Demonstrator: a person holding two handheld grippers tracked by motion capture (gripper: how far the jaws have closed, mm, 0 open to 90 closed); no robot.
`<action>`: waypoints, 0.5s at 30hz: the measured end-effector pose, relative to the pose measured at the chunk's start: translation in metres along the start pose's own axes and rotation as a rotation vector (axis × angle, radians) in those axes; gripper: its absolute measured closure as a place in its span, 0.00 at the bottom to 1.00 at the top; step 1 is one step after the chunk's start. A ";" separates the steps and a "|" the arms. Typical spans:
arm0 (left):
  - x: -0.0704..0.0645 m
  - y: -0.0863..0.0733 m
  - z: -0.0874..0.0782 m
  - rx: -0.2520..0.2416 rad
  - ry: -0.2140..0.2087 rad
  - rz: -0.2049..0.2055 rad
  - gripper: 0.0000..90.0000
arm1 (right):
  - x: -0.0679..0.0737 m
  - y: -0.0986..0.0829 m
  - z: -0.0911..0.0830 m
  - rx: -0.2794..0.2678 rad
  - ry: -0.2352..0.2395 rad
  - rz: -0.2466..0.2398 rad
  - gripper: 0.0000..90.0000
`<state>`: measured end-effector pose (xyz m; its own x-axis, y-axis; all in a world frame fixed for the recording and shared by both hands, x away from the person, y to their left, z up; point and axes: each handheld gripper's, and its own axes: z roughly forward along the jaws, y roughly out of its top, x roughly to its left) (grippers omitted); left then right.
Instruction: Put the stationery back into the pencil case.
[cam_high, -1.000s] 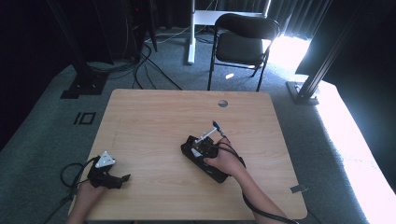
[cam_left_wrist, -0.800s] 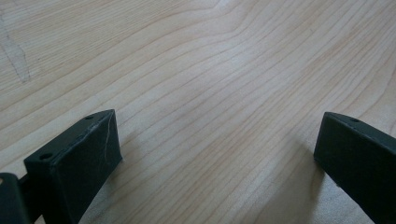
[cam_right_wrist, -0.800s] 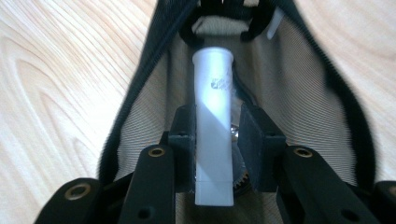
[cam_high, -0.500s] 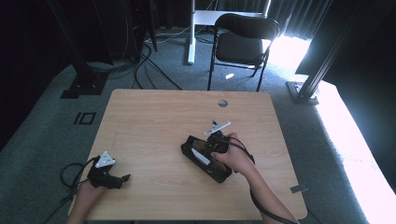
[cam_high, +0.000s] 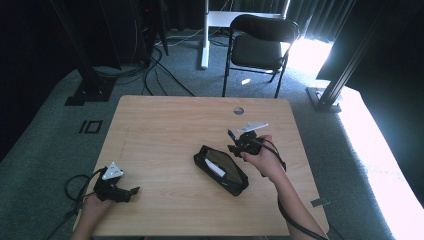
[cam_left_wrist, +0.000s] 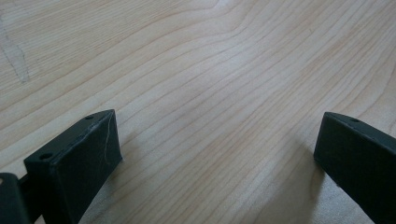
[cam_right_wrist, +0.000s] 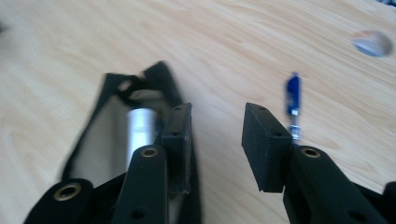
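An open black pouch (cam_high: 220, 170) lies near the middle of the wooden table (cam_high: 165, 125), with a pale item inside it. In the right gripper view the pouch (cam_right_wrist: 100, 140) holds a silver cylinder (cam_right_wrist: 141, 128). My right gripper (cam_high: 236, 144) hovers just right of the pouch's far end, open, its jaws (cam_right_wrist: 217, 116) parted with nothing between them. A blue pen (cam_right_wrist: 293, 99) lies on the wood just beyond the right jaw; it appears as a small blue mark (cam_high: 231, 134) from above. My left gripper (cam_high: 129, 192) rests at the table's near left corner, wide open (cam_left_wrist: 217, 135) over bare wood.
A round cable hole (cam_high: 238, 110) sits near the table's far edge, also visible in the right gripper view (cam_right_wrist: 372, 43). A black chair (cam_high: 260, 45) stands on the carpet behind the table. A cable (cam_high: 75, 185) trails off the left edge.
My right gripper has moved from over the pouch to the right and slightly farther away. The left gripper has stayed in place.
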<state>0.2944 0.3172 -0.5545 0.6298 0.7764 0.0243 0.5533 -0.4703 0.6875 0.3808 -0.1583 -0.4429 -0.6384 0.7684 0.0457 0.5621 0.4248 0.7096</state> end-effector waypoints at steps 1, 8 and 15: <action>0.000 0.000 0.000 0.000 0.000 0.000 0.01 | -0.004 -0.002 0.002 0.003 -0.011 0.007 0.68; 0.000 0.000 0.000 -0.001 0.000 -0.001 0.01 | -0.030 -0.011 0.018 0.013 -0.073 0.067 0.62; 0.000 0.000 0.000 0.000 0.000 0.000 0.01 | -0.045 -0.014 0.036 0.045 -0.114 0.073 0.59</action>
<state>0.2944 0.3172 -0.5545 0.6298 0.7764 0.0242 0.5534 -0.4703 0.6875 0.4207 -0.1820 -0.4799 -0.5327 0.8462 0.0137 0.6294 0.3853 0.6748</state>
